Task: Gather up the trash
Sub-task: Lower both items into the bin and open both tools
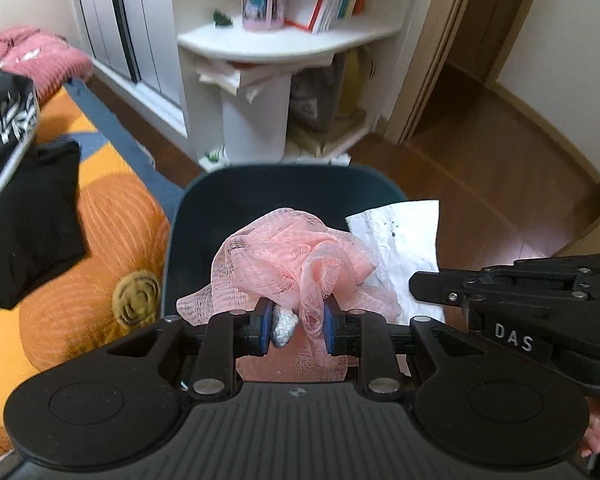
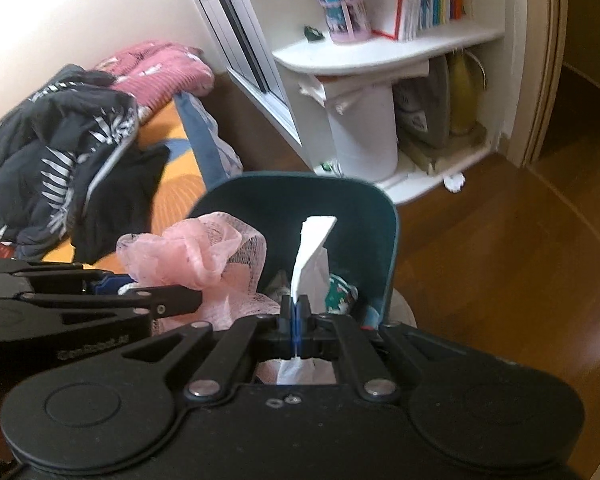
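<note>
while both grippers are held above a dark teal bin (image 1: 204,200), two pieces of trash are carried over its open mouth, most likely so that they can be dropped straight in. the left gripper (image 1: 297,326) is partly closed, its blue pads pressed onto a bunched pink mesh net (image 1: 284,256), and a small grey crumpled lump (image 1: 284,326) is pinched against the left pad along with it. the right gripper (image 2: 296,320) is fully closed on a white tissue (image 2: 310,248), which is clamped at its lower part so that the free end stands up and leans over the bin. the bin is seen standing on a brown wooden floor (image 1: 500,152), just beside a bed with an orange patterned cover (image 1: 100,220), which keeps it within easy reach of both hands. from the left wrist view the tissue is shown as a wide flat sheet at the bin's right rim, and the side of the right gripper is seen entering from the right; the bin's contents are hidden there by the net. from the right wrist view the inside of the bin is revealed, with some colourful wrappers (image 2: 342,290) already lying in it, and dark clothes (image 2: 52,152) heaped on the bed are shown more fully. a white corner shelf (image 2: 380,56) with books and a pen pot is visible behind the bin in both views.
</note>
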`<state>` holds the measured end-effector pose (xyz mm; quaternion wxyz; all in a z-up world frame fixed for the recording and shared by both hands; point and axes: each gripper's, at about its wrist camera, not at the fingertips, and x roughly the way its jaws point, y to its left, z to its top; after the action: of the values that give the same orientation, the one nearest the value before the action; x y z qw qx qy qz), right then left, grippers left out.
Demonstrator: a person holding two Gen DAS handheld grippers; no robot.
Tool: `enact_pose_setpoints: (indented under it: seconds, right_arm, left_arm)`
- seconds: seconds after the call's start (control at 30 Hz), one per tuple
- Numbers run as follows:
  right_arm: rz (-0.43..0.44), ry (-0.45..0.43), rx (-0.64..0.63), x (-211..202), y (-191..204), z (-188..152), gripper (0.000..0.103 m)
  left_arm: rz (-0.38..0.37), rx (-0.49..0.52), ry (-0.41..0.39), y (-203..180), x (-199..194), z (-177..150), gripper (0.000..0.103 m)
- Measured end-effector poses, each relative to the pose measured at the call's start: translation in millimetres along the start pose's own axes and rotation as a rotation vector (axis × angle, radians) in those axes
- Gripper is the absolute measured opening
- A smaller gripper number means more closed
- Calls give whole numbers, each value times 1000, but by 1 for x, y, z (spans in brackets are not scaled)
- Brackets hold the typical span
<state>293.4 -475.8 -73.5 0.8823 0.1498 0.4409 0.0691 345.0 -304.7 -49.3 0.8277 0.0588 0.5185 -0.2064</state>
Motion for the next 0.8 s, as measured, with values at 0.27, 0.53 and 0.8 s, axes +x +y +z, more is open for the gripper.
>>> enact_pose_setpoints:
  seconds: [0.27, 0.53, 0.8]
  right_arm:
    - [-4, 59, 42, 20, -10, -7, 10]
    - [8, 91, 93, 28, -20, -12, 19]
    - [32, 72, 96, 17, -17, -11, 23]
  left_arm:
    - [3, -11, 83, -1, 42, -8, 24]
    - [-6, -39, 133, 4, 66, -13, 29]
    - [-32, -82, 135, 8, 58, -16, 29]
